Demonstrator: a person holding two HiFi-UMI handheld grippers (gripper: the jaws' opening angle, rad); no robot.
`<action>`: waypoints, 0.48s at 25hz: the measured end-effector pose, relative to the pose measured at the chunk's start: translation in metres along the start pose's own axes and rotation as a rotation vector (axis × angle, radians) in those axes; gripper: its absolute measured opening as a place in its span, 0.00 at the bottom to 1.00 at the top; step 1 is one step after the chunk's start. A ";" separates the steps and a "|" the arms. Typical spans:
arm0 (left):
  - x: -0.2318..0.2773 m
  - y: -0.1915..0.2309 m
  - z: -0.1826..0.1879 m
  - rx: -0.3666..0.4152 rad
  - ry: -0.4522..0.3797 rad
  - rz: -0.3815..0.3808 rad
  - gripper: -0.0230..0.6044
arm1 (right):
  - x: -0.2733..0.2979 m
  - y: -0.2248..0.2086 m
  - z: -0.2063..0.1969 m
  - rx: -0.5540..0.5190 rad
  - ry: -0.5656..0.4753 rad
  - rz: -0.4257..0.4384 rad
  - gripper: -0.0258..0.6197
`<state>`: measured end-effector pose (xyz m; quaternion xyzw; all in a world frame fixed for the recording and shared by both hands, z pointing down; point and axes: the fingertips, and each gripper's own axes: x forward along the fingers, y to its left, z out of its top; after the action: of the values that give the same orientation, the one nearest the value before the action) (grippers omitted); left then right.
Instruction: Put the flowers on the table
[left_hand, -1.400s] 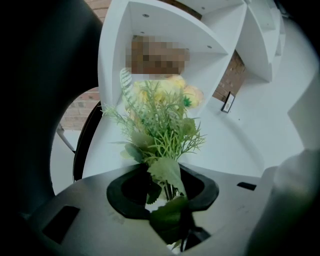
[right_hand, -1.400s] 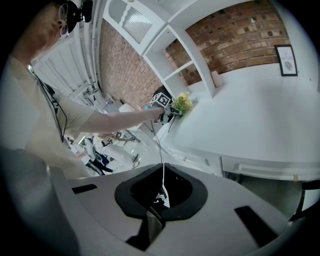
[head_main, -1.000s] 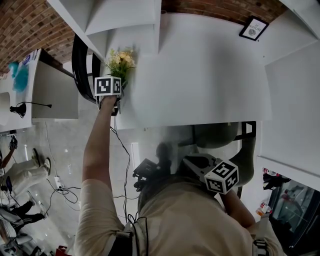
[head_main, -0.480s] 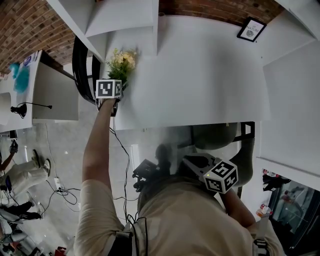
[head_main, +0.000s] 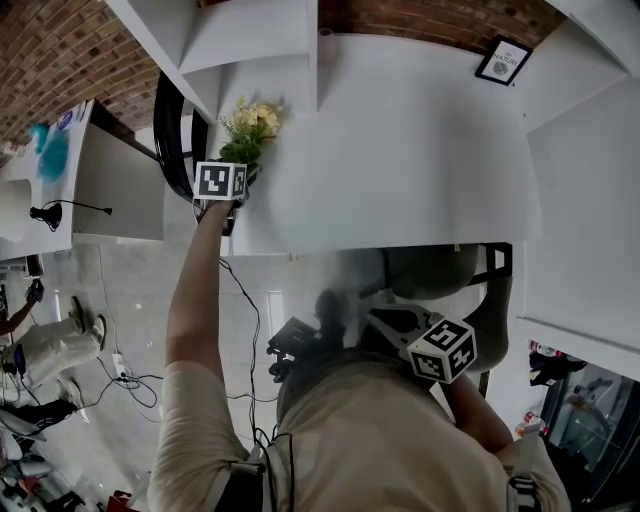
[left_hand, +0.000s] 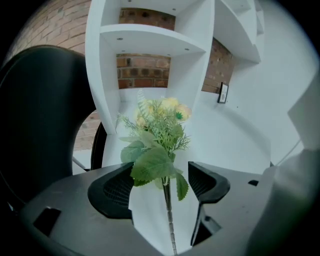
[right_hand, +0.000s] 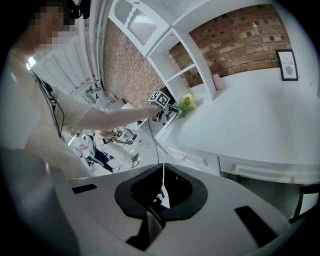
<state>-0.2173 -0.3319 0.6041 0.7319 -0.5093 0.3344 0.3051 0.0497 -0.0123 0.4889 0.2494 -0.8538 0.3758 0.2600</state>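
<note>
My left claw (left_hand: 161, 181) has just been opening and stands spread, the flowers (left_hand: 156, 137) between its jaws on the table (left_hand: 235, 145). My right claw (right_hand: 162, 192) is pressed together.

**A:** How is the left arm (head_main: 195, 290) held?

**B:** It is stretched straight out ahead, with the left gripper (left_hand: 160, 184) tipped downward. Its jaws have just been opening and now stand wide apart. A flower stem (left_hand: 168, 202) stands between them, and neither pad presses on it.

**A:** And the right arm (head_main: 482, 415)?

**B:** Bent close by the body. The right gripper (right_hand: 162, 192) has its jaws together with nothing between them.
</note>
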 end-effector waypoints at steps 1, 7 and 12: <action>-0.003 0.000 0.001 -0.002 -0.006 -0.003 0.54 | -0.001 0.001 -0.001 -0.003 -0.001 0.001 0.08; -0.033 -0.006 0.009 0.048 -0.107 -0.041 0.54 | -0.001 0.008 0.000 -0.020 -0.014 0.010 0.08; -0.060 -0.019 0.020 0.077 -0.225 -0.115 0.54 | 0.001 0.015 0.003 -0.047 -0.017 0.023 0.08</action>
<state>-0.2112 -0.3096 0.5420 0.8040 -0.4843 0.2516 0.2362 0.0389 -0.0062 0.4807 0.2367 -0.8674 0.3565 0.2542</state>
